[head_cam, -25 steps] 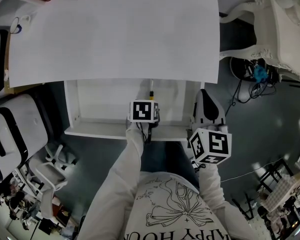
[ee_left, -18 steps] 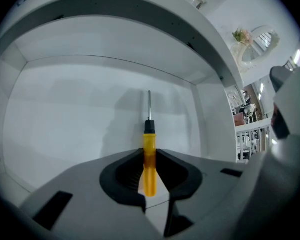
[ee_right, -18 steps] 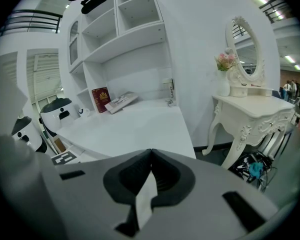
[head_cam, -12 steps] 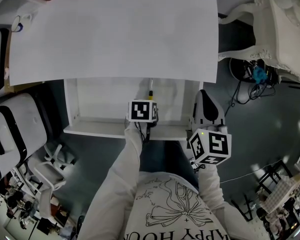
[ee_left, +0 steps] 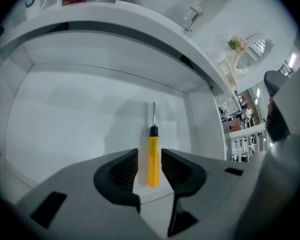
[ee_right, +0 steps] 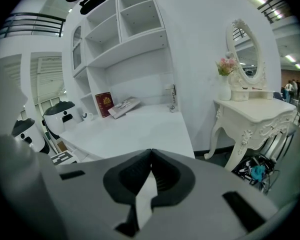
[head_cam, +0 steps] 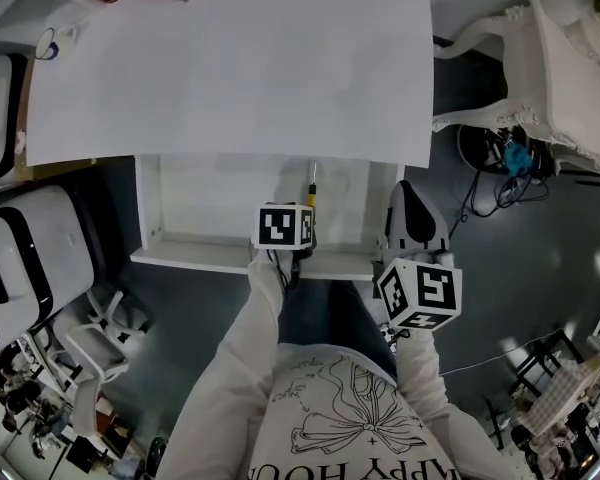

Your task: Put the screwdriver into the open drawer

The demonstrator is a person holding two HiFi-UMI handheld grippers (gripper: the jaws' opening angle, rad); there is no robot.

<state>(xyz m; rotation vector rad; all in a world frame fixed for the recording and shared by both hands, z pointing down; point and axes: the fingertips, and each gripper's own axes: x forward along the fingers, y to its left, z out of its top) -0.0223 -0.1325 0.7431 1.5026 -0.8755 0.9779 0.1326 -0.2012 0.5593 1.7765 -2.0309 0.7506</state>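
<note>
The screwdriver (ee_left: 153, 153), with a yellow handle and thin metal shaft, lies flat on the floor of the open white drawer (ee_left: 65, 114), tip pointing to the drawer's back. My left gripper (ee_left: 150, 165) hangs steeply over its handle end. Its jaws have just been opening and stand open, the handle between them with a gap on each side. In the head view the screwdriver (head_cam: 311, 192) pokes out past the left gripper's marker cube (head_cam: 285, 226), inside the drawer (head_cam: 210, 203). My right gripper (ee_right: 150, 156) is shut on nothing, held to the right of the drawer (head_cam: 408, 208).
The white desk top (head_cam: 240, 68) overhangs the drawer's back. A book and papers (ee_right: 116, 104) lie at the desk's far end. A white ornate dressing table (ee_right: 250, 109) stands to the right with cables (head_cam: 510, 153) on the floor. Office chairs (head_cam: 20, 268) stand at left.
A little more of the screwdriver's yellow handle shows beyond the left gripper's cube. Both hands have stayed where they were.
</note>
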